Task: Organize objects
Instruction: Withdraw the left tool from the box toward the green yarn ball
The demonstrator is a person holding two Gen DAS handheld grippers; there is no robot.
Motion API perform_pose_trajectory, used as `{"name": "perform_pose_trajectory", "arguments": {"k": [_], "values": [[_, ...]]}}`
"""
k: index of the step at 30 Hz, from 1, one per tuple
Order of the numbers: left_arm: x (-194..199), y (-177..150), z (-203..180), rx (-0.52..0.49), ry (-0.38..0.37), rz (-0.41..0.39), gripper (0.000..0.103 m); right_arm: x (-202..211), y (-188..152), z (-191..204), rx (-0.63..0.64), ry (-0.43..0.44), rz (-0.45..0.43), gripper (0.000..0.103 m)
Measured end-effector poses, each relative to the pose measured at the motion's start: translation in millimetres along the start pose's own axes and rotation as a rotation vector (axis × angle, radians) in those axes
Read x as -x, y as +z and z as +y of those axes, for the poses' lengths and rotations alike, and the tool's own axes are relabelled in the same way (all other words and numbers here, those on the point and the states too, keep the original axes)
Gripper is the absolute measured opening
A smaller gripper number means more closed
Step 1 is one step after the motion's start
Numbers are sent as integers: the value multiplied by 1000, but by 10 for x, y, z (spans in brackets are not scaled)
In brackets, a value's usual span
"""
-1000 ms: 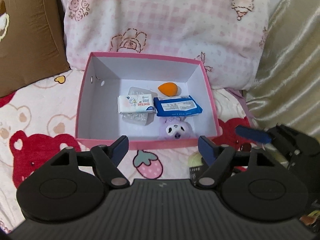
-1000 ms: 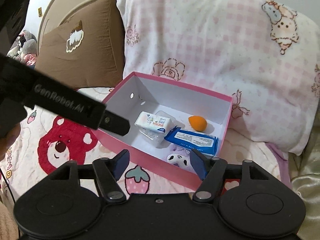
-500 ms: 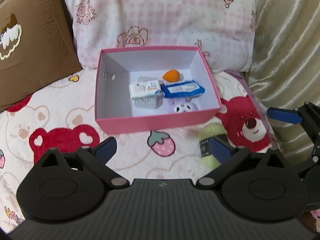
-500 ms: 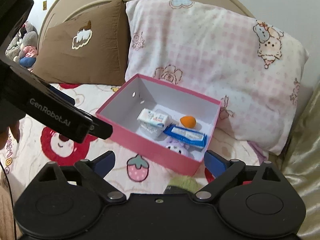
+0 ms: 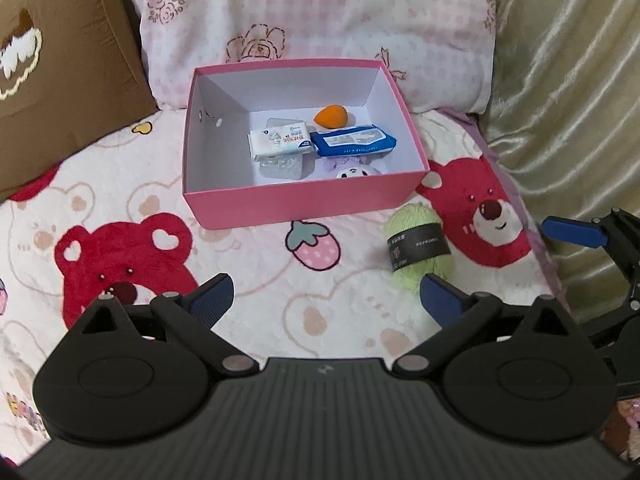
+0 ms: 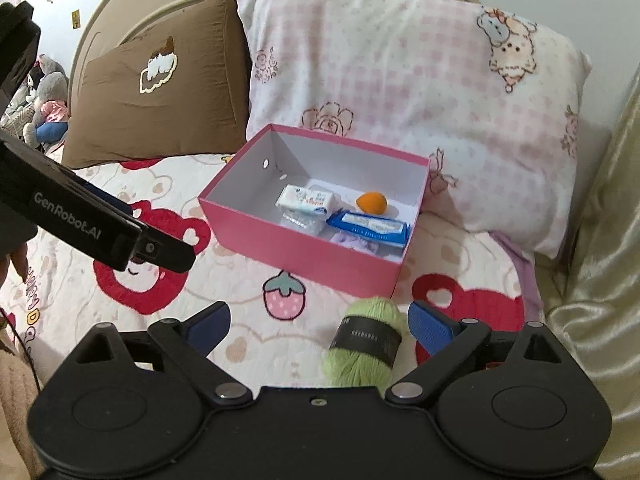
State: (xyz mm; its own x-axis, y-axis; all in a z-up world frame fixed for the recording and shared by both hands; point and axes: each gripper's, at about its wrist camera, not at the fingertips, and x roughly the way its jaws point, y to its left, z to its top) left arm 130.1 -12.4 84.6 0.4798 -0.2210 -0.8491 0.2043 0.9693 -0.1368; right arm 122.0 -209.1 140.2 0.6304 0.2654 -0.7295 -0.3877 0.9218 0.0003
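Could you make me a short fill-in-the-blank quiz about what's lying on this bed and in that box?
1. The pink box sits on the ____.
2. The orange sponge lies ____ the box.
3. The ball of yarn is ____ in colour.
4. The yarn lies ____ the box, on the blanket.

Missing words: bed; inside; green; outside
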Motion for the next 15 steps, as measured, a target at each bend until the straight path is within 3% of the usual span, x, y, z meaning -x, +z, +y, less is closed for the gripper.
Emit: {"name": "perform_pose_trajectory", "arguments": {"k": [7,15], "values": [[-107,-98,-88,4,-19,23,101,-42,-175,30,-27,23,17,98],[-321,-147,-230,32,-105,51,101,-90,-196,143,28,19,-7,97]]}}
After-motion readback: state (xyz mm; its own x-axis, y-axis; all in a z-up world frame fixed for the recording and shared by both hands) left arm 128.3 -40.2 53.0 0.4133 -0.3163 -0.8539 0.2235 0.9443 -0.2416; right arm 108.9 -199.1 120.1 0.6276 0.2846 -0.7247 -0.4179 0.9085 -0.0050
